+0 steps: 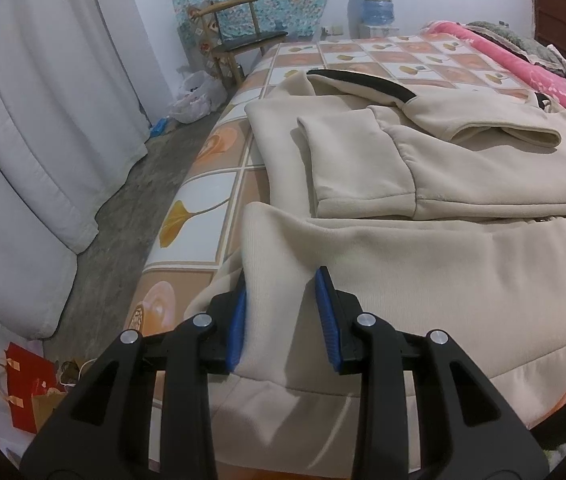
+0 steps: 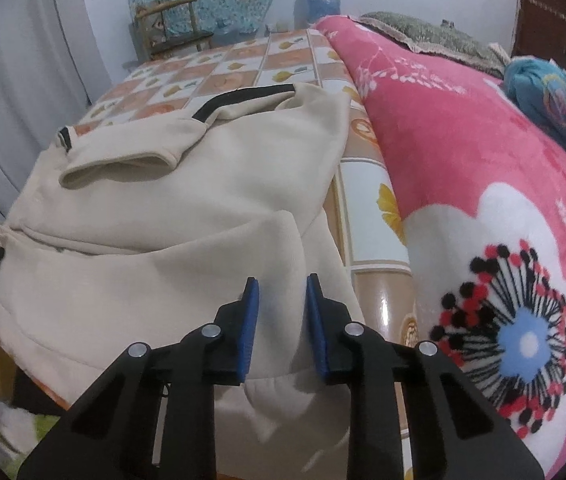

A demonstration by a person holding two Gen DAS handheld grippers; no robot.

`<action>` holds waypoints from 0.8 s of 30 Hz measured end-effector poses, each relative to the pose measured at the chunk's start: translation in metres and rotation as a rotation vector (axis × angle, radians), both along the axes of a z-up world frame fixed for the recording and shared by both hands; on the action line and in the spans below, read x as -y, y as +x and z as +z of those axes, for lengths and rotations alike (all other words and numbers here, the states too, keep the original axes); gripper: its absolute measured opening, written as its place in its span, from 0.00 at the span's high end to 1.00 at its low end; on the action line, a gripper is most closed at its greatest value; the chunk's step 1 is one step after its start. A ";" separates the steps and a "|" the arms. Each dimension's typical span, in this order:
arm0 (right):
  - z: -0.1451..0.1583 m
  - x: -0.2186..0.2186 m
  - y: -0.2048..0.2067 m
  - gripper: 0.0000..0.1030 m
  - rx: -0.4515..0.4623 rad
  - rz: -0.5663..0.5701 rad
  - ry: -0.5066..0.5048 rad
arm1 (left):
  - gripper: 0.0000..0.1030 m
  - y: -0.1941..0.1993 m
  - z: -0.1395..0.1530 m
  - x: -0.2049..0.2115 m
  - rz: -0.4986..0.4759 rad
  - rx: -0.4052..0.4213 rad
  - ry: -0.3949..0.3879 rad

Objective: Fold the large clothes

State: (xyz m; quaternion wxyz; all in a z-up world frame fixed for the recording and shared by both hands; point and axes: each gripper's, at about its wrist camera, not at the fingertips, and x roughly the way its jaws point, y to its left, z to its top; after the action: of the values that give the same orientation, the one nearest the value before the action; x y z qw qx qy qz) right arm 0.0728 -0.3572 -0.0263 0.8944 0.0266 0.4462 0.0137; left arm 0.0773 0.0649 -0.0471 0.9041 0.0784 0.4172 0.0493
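Observation:
A large cream hooded sweatshirt (image 1: 423,240) lies on the bed, sleeves folded in over its body, its black-trimmed hood at the far end. It also shows in the right wrist view (image 2: 171,208). My left gripper (image 1: 281,280) holds its blue pads apart around a raised fold of the near left hem. My right gripper (image 2: 281,284) holds its pads apart around a raised fold of the near right hem. In both, cloth fills the gap between the pads, and the near hem is lifted over the lower body.
The bed has a tiled flower-print cover (image 1: 211,184). A pink flowered blanket (image 2: 483,200) is piled along its right side. A white curtain (image 1: 31,120), concrete floor, bags (image 1: 27,384), a wooden chair (image 1: 239,36) and a water jug (image 1: 375,4) stand on the left and far side.

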 end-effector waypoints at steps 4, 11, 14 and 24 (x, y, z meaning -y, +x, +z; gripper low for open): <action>-0.001 -0.005 0.001 0.77 0.003 0.002 -0.050 | 0.70 0.000 0.000 0.000 0.003 -0.004 -0.002; -0.002 -0.006 0.002 0.77 -0.007 -0.008 -0.064 | 0.70 -0.001 0.001 0.000 0.002 -0.007 -0.003; -0.002 -0.007 0.003 0.77 -0.010 -0.009 -0.069 | 0.70 0.000 0.000 0.000 0.003 -0.008 -0.002; -0.003 -0.008 0.005 0.77 -0.015 -0.010 -0.079 | 0.70 -0.001 0.000 0.000 0.002 -0.007 0.004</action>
State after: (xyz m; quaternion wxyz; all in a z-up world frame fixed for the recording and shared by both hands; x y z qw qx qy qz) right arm 0.0776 -0.3488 -0.0291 0.8916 -0.0065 0.4528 -0.0089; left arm 0.0764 0.0645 -0.0471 0.9025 0.0801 0.4201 0.0508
